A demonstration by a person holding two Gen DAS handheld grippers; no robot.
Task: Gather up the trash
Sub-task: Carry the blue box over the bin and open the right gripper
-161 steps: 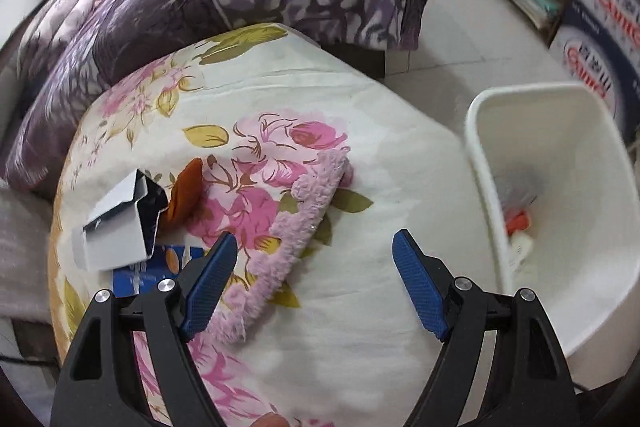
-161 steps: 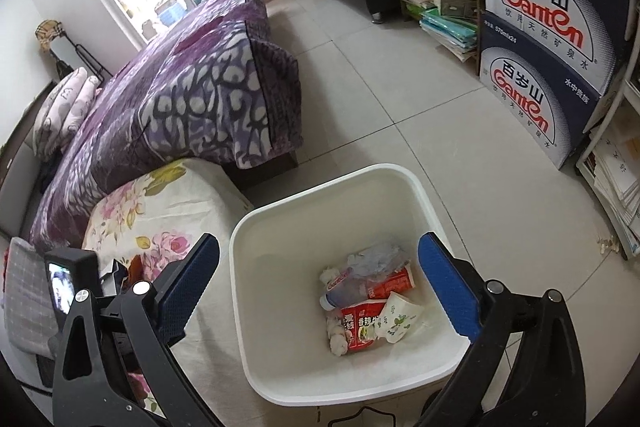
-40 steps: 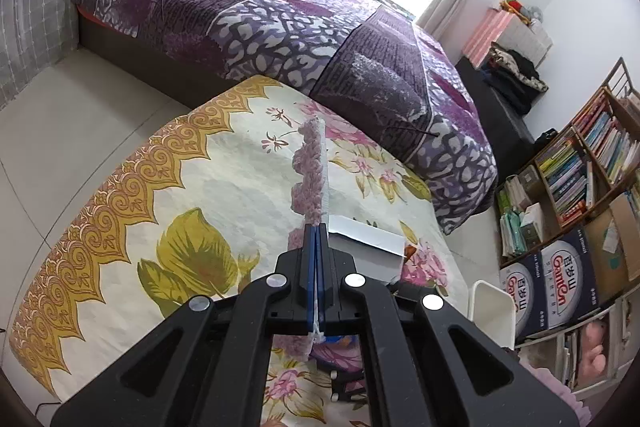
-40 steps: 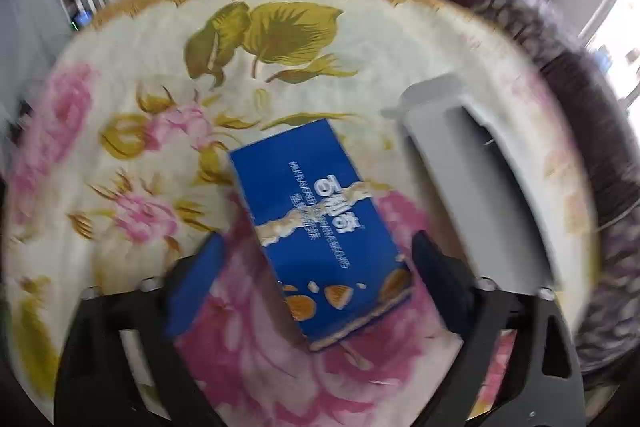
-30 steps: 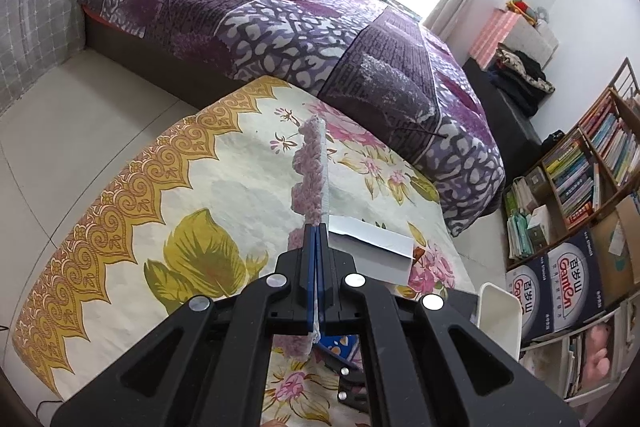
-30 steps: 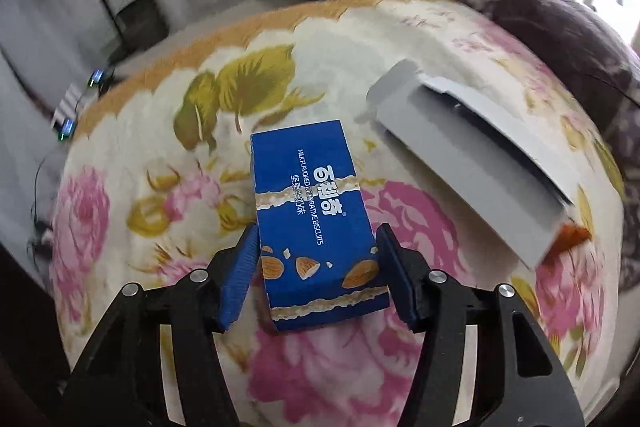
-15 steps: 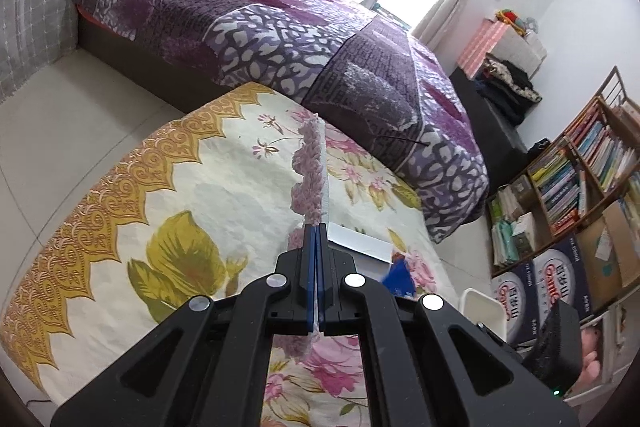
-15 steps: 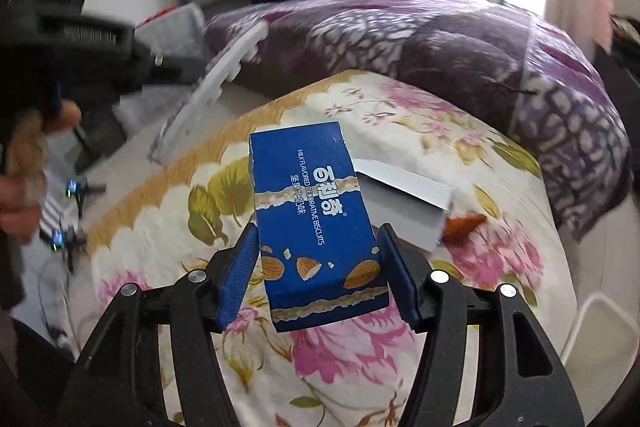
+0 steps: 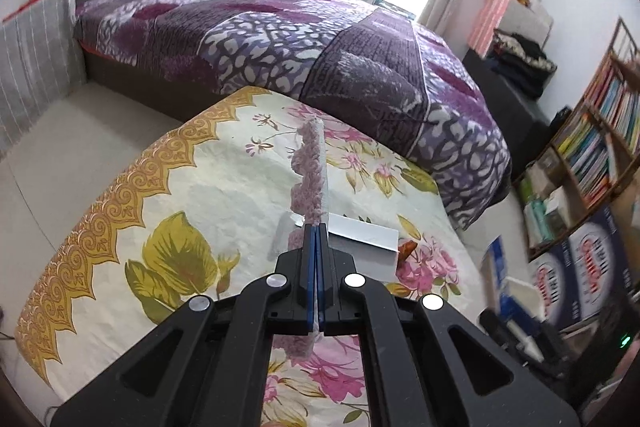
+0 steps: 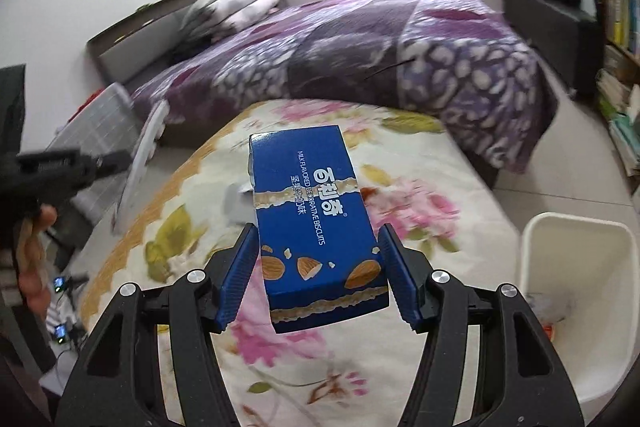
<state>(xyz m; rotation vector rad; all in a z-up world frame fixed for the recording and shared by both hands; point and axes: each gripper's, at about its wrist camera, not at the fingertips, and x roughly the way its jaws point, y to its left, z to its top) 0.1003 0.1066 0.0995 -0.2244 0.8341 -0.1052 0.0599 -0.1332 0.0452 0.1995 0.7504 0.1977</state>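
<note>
My right gripper point(image 10: 316, 275) is shut on a blue biscuit box point(image 10: 316, 219), held up above the floral-covered table point(image 10: 208, 195). In the left wrist view the same blue box point(image 9: 498, 267) shows blurred at the right. My left gripper point(image 9: 317, 239) is shut on a flat pink fuzzy insole point(image 9: 310, 167), which stands on edge above the table point(image 9: 224, 195). A grey open carton point(image 9: 360, 243) and an orange scrap point(image 9: 407, 248) lie on the cloth just past the left gripper. The white bin point(image 10: 580, 307) stands on the floor at the right, with a little trash inside.
A bed with a purple quilt point(image 9: 320, 39) borders the table's far side. Bookshelves point(image 9: 600, 147) and blue printed boxes point(image 9: 580, 267) line the right wall. A person's hand point(image 10: 32, 247) holds the left gripper at the far left of the right wrist view.
The right gripper closed on the blue box, lifted it off the cloth and swung it rightward toward the bin. The left gripper kept the insole and drifted a little sideways.
</note>
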